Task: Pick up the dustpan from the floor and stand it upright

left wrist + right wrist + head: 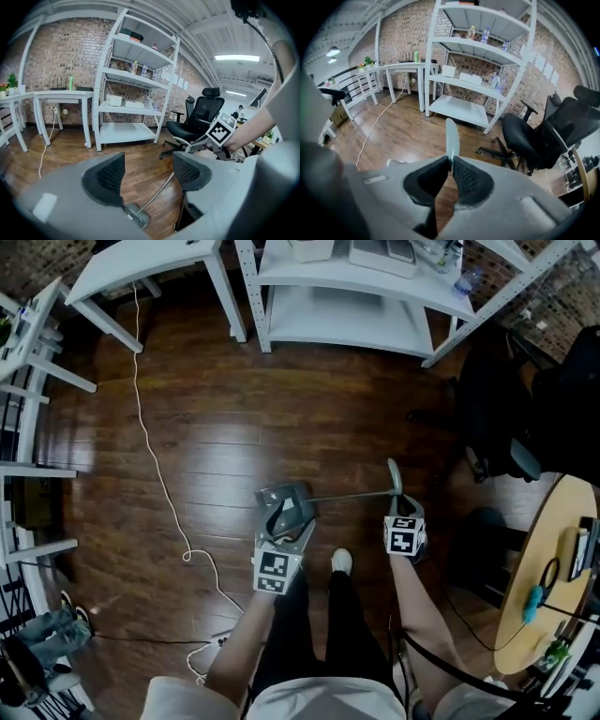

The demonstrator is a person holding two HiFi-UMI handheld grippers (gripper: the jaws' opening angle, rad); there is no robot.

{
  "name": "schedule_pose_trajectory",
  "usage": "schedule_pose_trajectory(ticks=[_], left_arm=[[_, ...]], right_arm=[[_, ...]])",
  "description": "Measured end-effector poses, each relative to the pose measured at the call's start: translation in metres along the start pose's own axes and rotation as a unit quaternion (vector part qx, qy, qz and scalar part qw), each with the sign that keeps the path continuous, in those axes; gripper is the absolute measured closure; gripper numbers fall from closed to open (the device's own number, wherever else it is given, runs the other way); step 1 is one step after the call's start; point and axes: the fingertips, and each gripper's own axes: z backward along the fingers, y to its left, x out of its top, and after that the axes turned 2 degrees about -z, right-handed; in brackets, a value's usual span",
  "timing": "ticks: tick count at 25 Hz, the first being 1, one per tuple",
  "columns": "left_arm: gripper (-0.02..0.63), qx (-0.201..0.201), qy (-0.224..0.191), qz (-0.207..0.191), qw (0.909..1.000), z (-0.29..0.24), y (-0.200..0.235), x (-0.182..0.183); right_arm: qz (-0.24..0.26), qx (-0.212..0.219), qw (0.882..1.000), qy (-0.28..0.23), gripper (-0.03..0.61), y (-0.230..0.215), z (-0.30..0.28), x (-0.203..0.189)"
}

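The grey dustpan (281, 502) hangs off the floor in front of me, its metal rod (347, 495) running right to a pale grip (395, 476). My right gripper (400, 510) is shut on that grip, which pokes out past the pads (451, 136) in the right gripper view. My left gripper (284, 529) is by the pan end, jaws apart. In the left gripper view the rod (157, 192) runs between and below the open pads from the pan's neck (136, 216) up toward the right gripper's marker cube (220, 131). Whether the left jaws touch the pan I cannot tell.
A white shelf rack (347, 296) and a white table (141, 263) stand at the far side. A white cable (159, 474) trails over the wooden floor at left. A black office chair (506, 418) and a round wooden table (544, 577) are at right. My shoe (341, 562) is below the rod.
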Motion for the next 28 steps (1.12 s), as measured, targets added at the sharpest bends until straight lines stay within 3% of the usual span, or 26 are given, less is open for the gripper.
schedule_pose_trajectory(ticks=[8, 13, 15, 18, 21, 24, 28], left_arm=[[0.276, 0.082, 0.009, 0.027, 0.9962, 0.1, 0.051, -0.006], [0.276, 0.13, -0.019, 0.054, 0.9898, 0.155, 0.073, 0.004], [0.276, 0.148, -0.03, 0.062, 0.9866, 0.172, 0.083, 0.003], [0.276, 0.161, -0.032, 0.079, 0.9832, 0.191, 0.088, -0.007], [0.276, 0.167, -0.027, 0.088, 0.9817, 0.206, 0.09, -0.016], [0.275, 0.18, -0.035, 0.077, 0.9801, 0.221, 0.093, -0.01], [0.276, 0.19, -0.058, 0.063, 0.9781, 0.243, 0.081, 0.008]], right_arm=[[0.084, 0.09, 0.992, -0.02, 0.558, 0.139, 0.06, 0.019], [0.079, 0.16, 0.984, -0.009, 0.558, 0.225, 0.084, 0.037], [0.107, 0.168, 0.98, -0.006, 0.56, 0.249, 0.085, 0.042], [0.142, 0.183, 0.973, 0.006, 0.558, 0.274, 0.09, 0.041], [0.132, 0.219, 0.967, 0.005, 0.55, 0.287, 0.099, 0.037], [0.12, 0.269, 0.955, -0.037, 0.502, 0.293, 0.121, 0.045], [0.124, 0.334, 0.926, -0.126, 0.479, 0.297, 0.195, 0.061]])
